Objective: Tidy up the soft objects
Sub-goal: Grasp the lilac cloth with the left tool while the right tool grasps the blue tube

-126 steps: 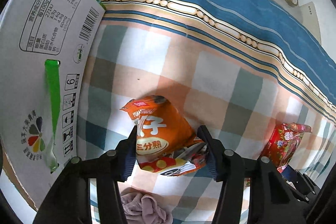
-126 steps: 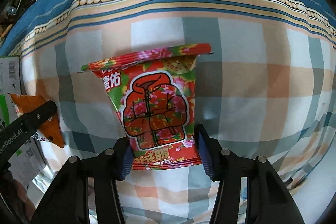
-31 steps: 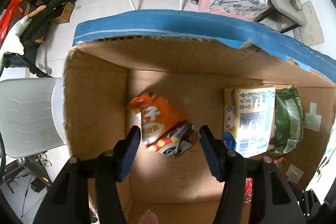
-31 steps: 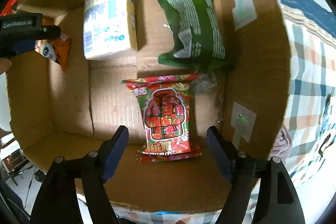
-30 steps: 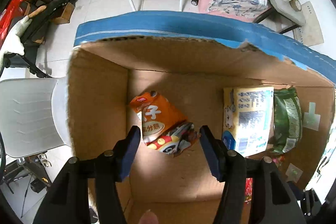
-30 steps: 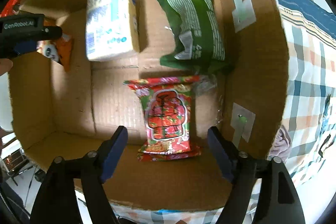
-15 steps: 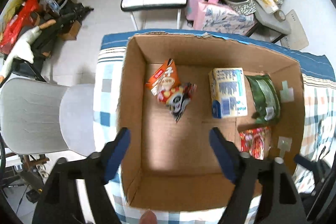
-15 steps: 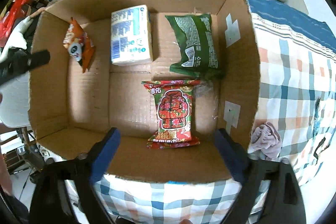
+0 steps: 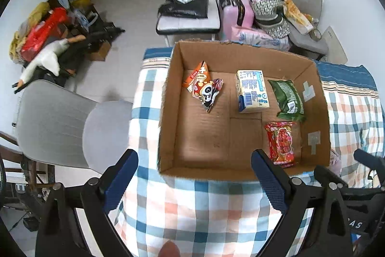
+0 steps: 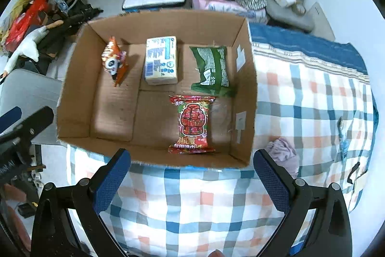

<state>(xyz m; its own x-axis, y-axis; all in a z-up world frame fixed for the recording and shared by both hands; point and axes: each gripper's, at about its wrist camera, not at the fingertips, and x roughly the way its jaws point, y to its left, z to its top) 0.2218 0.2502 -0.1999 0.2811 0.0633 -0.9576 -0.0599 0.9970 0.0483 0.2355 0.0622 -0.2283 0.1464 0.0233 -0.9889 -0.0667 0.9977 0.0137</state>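
An open cardboard box (image 9: 168, 112) (image 10: 247, 78) sits on a checked cloth. Inside lie an orange snack bag (image 9: 204, 88) (image 10: 114, 59), a white tissue pack (image 9: 252, 90) (image 10: 161, 59), a green packet (image 9: 287, 98) (image 10: 211, 66) and a red snack bag (image 9: 281, 143) (image 10: 192, 124). My left gripper (image 9: 195, 175) is open and empty, high above the box's near edge. My right gripper (image 10: 191, 172) is open and empty above the near edge too. A pinkish cloth (image 10: 284, 151) lies on the checked cloth right of the box.
A grey chair (image 9: 60, 124) stands left of the table. A white chair (image 9: 190, 16), a pink suitcase (image 9: 233, 13) and bags stand behind. Clutter lies on the floor at the far left (image 9: 43, 40). The checked cloth (image 10: 312, 112) stretches right of the box.
Both grippers let go of their snack bags in the box, opened wide and rose well above it. The orange and red bags now lie on the box floor.
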